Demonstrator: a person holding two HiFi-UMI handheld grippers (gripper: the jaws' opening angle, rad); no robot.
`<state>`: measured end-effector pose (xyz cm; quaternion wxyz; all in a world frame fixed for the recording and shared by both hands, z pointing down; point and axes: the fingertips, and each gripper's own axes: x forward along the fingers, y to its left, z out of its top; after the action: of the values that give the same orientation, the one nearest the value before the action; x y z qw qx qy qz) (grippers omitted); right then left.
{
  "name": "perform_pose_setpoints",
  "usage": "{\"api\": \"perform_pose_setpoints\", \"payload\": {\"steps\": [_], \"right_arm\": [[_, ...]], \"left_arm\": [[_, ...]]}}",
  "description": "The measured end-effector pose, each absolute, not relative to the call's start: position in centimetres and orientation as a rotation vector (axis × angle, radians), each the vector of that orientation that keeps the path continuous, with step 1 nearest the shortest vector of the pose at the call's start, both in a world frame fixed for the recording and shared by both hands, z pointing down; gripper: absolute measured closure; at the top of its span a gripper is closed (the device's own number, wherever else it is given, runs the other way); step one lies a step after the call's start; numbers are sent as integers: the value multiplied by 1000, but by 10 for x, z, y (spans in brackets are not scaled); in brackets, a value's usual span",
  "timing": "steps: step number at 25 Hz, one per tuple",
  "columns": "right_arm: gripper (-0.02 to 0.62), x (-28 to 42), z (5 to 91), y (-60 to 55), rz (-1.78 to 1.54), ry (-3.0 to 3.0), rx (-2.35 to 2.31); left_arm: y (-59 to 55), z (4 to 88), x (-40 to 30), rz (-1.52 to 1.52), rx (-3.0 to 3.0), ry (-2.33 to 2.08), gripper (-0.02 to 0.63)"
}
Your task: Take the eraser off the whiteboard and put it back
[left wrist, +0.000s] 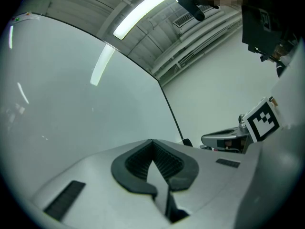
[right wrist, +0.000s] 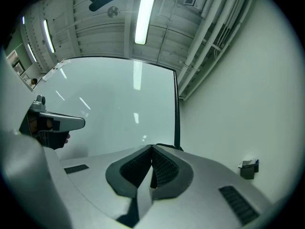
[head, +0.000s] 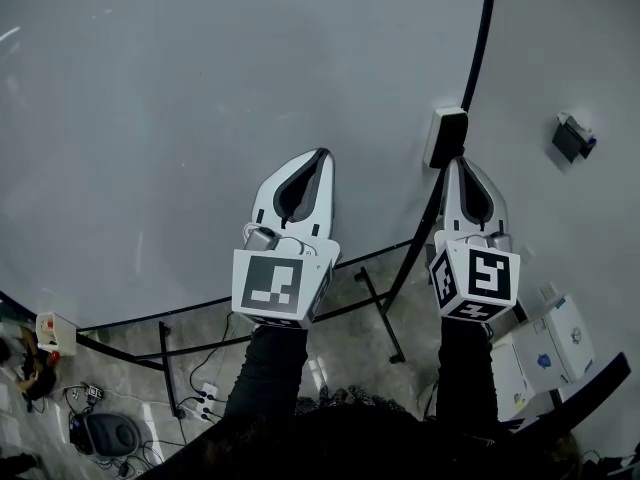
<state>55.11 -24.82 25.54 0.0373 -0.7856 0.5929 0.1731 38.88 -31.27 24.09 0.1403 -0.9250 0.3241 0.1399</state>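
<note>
Head view, nearest first: the floor below carries cables and the board's stand legs. White boxes sit at the near right, so the low room is cluttered.

Above that, both tools point at the board. The left hand-held gripper has its jaws together with nothing between them, its tip close to the whiteboard. The right hand-held gripper is likewise closed and empty. Its tip is just on the near side of the eraser, and whether they touch cannot be told.

The eraser sits at the whiteboard's right edge, against the black frame, with nothing gripping it. Either the lift-off is not begun or the eraser is already back; which one does not show.

The board's face lies wide and bare to the left and far. On the right the frame is close, then bare wall with a small dark holder well apart.
</note>
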Motion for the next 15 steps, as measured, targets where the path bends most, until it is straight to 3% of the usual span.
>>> {"api": "perform_pose_setpoints", "payload": {"steps": [15], "right_arm": [[586,525,253,-228,551,1829,-2426]], "left_arm": [[-306,249,386,373,-2711,893,600]]}}
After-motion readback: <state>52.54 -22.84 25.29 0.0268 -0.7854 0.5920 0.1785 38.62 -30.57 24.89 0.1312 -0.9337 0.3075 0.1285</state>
